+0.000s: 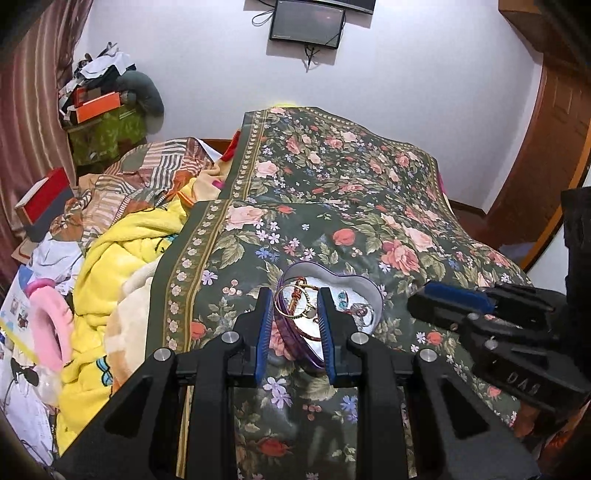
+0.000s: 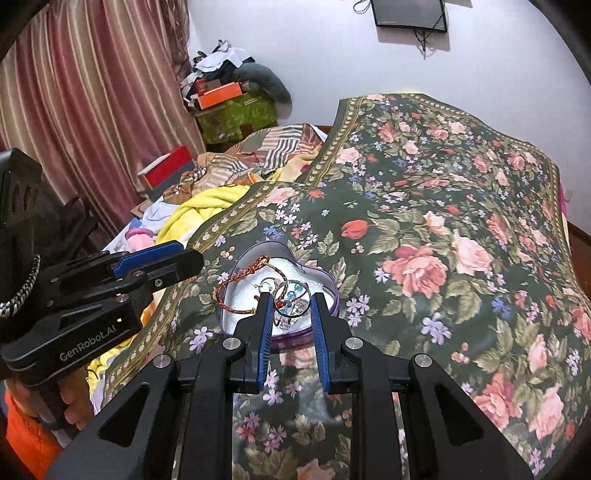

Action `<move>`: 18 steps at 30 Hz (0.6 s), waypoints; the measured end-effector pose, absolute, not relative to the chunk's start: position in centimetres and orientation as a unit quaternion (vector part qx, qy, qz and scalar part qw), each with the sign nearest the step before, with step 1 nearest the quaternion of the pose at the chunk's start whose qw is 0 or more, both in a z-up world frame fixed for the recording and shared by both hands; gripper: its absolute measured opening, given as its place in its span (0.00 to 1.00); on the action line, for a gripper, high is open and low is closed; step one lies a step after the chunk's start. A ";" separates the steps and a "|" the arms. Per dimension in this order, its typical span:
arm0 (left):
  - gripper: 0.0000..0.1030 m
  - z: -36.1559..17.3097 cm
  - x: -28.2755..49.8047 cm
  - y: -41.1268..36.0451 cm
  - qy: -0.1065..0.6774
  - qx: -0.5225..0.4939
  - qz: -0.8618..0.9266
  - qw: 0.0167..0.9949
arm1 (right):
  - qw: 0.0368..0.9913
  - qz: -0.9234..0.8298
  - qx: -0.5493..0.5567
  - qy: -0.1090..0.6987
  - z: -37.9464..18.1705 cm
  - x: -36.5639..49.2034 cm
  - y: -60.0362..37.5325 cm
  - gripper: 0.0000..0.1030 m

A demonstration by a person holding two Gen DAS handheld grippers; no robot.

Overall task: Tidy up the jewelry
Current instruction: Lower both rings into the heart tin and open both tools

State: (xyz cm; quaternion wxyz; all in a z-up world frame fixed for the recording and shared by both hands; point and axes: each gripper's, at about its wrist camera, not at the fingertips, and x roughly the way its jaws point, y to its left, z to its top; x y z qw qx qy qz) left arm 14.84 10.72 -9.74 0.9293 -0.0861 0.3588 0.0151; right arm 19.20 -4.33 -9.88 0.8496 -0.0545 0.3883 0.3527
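Hovering: left tool (image 1: 294, 295) | right tool (image 2: 291, 297) | both released, empty | heart tin (image 1: 373, 291) | jewelry (image 2: 295, 291) partly hidden

A heart-shaped tin (image 2: 334, 291) sits on the bedspread (image 2: 443, 206), with bracelets (image 2: 291, 291) and a cord (image 2: 236, 280) inside it. Piled blankets (image 1: 110, 266) lie left of the bedspread. A monitor (image 1: 306, 24) hangs on the wall behind.

White wall (image 1: 406, 92), striped curtain (image 2: 92, 92), floral bedspread (image 1: 351, 184), wooden door (image 1: 546, 129)
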 end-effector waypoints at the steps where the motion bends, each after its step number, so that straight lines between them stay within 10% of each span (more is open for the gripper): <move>1: 0.22 -9.9 15.0 10.7 0.359 -0.087 0.014 0.929 | 0.849 0.352 -0.056 0.389 -10.1 19.5 -4.2 0.18; 18: 0.22 -12.3 17.8 10.5 0.375 -0.089 -0.012 0.923 | 0.839 0.350 -0.059 0.413 -12.6 22.2 -2.5 0.18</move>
